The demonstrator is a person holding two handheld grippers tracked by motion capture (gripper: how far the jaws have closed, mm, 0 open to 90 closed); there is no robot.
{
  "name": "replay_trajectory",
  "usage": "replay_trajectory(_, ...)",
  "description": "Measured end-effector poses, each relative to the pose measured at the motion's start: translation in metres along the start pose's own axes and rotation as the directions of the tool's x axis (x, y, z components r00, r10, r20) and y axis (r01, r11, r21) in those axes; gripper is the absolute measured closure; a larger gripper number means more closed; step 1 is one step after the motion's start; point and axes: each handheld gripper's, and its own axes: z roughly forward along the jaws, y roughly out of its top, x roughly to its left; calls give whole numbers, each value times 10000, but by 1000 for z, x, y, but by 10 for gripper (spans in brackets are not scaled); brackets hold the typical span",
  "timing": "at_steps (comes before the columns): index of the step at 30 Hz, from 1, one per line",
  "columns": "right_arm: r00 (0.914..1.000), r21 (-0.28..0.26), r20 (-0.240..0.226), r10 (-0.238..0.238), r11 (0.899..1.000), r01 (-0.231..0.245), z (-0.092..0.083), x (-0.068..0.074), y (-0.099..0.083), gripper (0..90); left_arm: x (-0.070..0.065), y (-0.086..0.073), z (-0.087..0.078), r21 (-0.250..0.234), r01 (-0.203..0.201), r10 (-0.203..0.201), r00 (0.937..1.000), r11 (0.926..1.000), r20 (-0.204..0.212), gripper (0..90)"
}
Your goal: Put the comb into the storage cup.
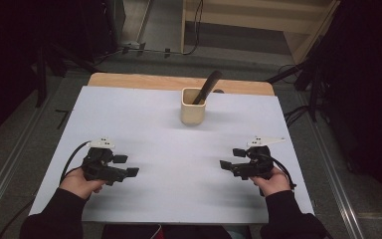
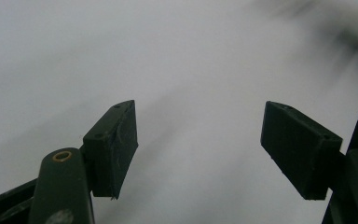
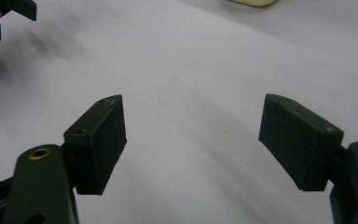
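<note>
A cream square cup (image 1: 193, 110) stands at the far middle of the white sheet (image 1: 179, 149), and a dark handle (image 1: 208, 85) leans out of it to the right. My left gripper (image 1: 127, 165) rests low over the sheet's near left, held in a hand and pointing right. Its jaws stand wide apart over bare sheet (image 2: 198, 144). My right gripper (image 1: 232, 158) mirrors it at the near right, pointing left, open with nothing between its fingers (image 3: 193, 140). In the right gripper view the cup's base (image 3: 251, 2) peeks in at the top, and the left gripper (image 3: 7, 14) sits in the top left corner.
The white sheet covers a wooden table whose far edge (image 1: 179, 80) shows behind the cup. Dark floor, cables and metal rails (image 1: 10, 159) surround the table. A wide stretch of bare sheet lies between the two grippers.
</note>
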Motion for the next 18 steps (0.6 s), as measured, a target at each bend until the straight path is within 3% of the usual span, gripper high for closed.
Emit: replay_trajectory(18,9997,19,93,227,9997,-227,-19,-12,-16,211,0,-5,-3,-36,71,-71,10000,10000,-44,277)
